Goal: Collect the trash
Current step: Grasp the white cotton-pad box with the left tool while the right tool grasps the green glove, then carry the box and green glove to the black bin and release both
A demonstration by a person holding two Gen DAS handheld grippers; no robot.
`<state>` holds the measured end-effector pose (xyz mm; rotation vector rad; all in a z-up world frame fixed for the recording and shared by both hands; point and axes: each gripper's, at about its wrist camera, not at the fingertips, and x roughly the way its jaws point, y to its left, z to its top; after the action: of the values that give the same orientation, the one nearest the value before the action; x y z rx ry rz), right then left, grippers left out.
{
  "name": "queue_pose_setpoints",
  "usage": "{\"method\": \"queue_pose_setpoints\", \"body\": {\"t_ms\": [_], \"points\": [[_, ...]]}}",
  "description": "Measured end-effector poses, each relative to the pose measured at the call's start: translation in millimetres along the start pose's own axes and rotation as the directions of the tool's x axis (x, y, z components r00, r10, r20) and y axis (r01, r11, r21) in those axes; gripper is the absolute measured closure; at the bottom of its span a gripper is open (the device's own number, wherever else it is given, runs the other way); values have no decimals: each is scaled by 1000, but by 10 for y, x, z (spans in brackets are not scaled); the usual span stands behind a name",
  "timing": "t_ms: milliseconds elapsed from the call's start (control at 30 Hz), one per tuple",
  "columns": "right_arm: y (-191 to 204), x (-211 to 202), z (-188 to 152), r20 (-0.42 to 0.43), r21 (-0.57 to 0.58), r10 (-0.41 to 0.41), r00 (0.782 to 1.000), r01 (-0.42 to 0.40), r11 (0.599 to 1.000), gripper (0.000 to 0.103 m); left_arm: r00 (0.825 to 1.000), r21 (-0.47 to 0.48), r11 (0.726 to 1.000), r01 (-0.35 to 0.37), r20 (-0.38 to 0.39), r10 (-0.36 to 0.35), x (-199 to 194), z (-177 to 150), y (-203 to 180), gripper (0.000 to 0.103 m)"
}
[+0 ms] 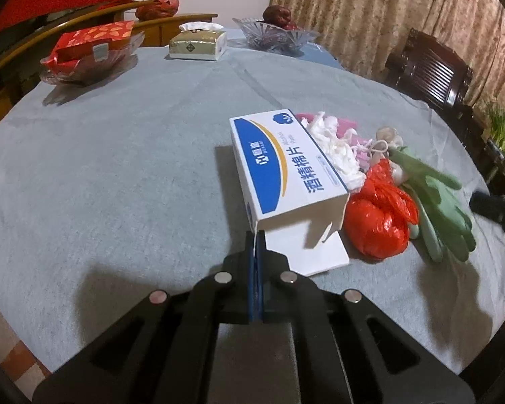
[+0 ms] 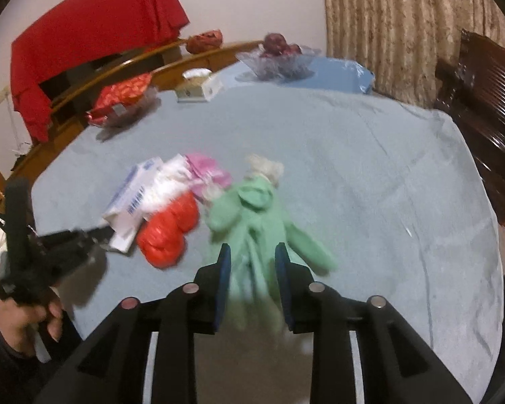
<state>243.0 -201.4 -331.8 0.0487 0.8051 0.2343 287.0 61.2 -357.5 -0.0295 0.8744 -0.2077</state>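
Left wrist view: the left gripper (image 1: pixel 256 235) is pinched tight on a flap of the blue-and-white cardboard box (image 1: pixel 288 165) at frame centre. Right gripper (image 2: pixel 252 252) stands apart around the blurred pale green rubber glove (image 2: pixel 252 215), lower centre.

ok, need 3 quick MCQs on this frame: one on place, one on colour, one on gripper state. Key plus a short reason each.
1. What lies directly right of the white-and-blue box, at its near end?
A. red plastic bag
B. tissue pack
C. glass bowl

2. What colour are the gloves?
A. yellow
B. black
C. green

3. How does the left gripper stand?
A. wide open over bare cloth
B. shut on the box's flap
C. out of view

Key: 1 A, the red plastic bag sits against the box's right side. 2 C, both views show them green. 3 B, its pads pinch the thin flap edge.
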Motion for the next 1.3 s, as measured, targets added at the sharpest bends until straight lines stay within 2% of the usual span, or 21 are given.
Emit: {"method": "queue_pose_setpoints", "body": {"t_ms": [67, 167, 267, 333, 367, 400, 467, 733, 967, 1300], "points": [[79, 63, 68, 1, -13, 8, 1000, -8, 1000, 73, 1000, 8, 1000, -6, 2, 6, 6, 1, -16, 94], [150, 170, 125, -6, -31, 17, 1000, -17, 999, 73, 1000, -1, 1000, -13, 5, 13, 30, 7, -9, 75], [196, 326, 159, -28, -43, 15, 1000, -16, 999, 72, 1000, -15, 1000, -13, 3, 13, 81, 28, 17, 74], [207, 393, 172, -32, -47, 9, 999, -10, 999, 73, 1000, -18, 1000, -5, 5, 5, 103, 47, 30, 77], [214, 404, 180, -30, -51, 5, 1000, -6, 999, 79, 1000, -19, 1000, 7, 3, -7, 109, 57, 34, 92], [223, 403, 187, -29, -56, 3, 1000, -4, 998, 88, 1000, -15, 1000, 4, 1, -4, 111, 57, 30, 100], [224, 358, 191, -12, -64, 1, 1000, -1, 998, 93, 1000, -12, 1000, 3, 12, -3, 84, 57, 21, 102], [149, 35, 218, 35, -58, 5, 999, -3, 998, 96, 996, 4, 1000, -1, 89, 1, -281, 55, -82, 103], [-16, -444, 288, 95, -31, 4, 995, -1, 1000, 96, 990, -20, 1000, 6, 140, -3, -665, 128, -185, 103], [-340, -967, 194, 141, 10, -39, 989, 38, 999, 96, 989, 49, 998, 47, 136, -53, -925, 56, -794, 103]]}}
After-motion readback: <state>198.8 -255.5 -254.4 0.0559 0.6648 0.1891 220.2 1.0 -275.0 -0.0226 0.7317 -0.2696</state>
